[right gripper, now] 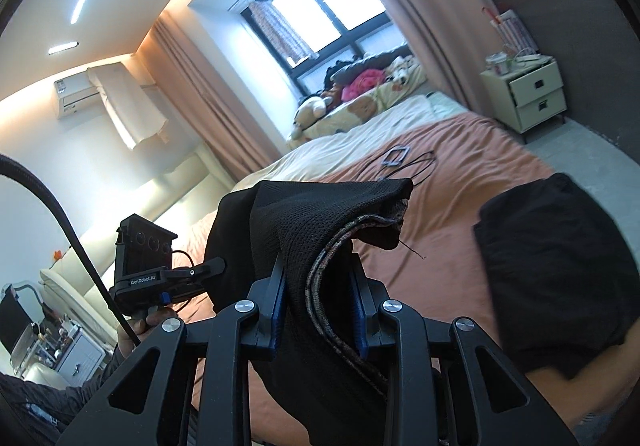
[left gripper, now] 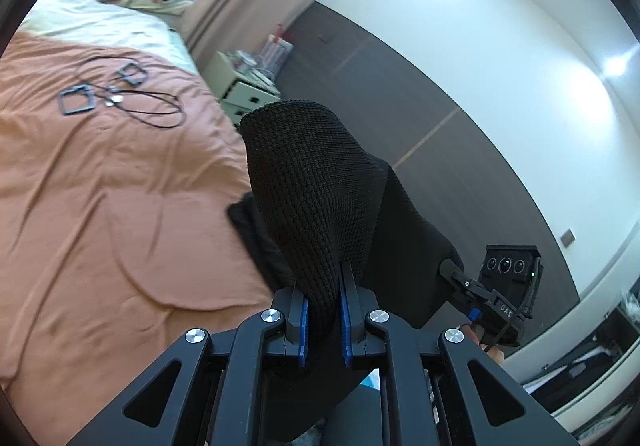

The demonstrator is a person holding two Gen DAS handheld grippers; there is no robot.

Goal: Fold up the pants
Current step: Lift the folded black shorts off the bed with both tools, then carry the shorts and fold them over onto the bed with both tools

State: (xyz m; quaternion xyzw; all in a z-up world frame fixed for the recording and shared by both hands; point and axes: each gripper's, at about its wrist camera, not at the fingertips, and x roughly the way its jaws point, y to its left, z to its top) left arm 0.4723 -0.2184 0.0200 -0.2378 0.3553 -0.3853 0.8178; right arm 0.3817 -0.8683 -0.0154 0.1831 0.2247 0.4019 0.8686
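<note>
The black pants [left gripper: 316, 186] are lifted above the bed, held between both grippers. My left gripper [left gripper: 323, 282] is shut on a bunched fold of the black knit fabric, which stands up between its fingers. My right gripper [right gripper: 318, 278] is shut on another part of the pants [right gripper: 304, 222], where a patterned waistband edge shows. The right gripper shows in the left wrist view [left gripper: 452, 270], gripping the cloth. The left gripper shows in the right wrist view [right gripper: 218, 266], also on the cloth. Another black mass of fabric [right gripper: 556, 270] lies on the bed at right.
An orange bedspread [left gripper: 100, 206] covers the bed below. Black cables and square frames [left gripper: 116, 90] lie on it farther back. Pillows and soft toys [right gripper: 360, 94] sit by the window. A cream nightstand [right gripper: 532, 94] stands beside the bed against a dark wall.
</note>
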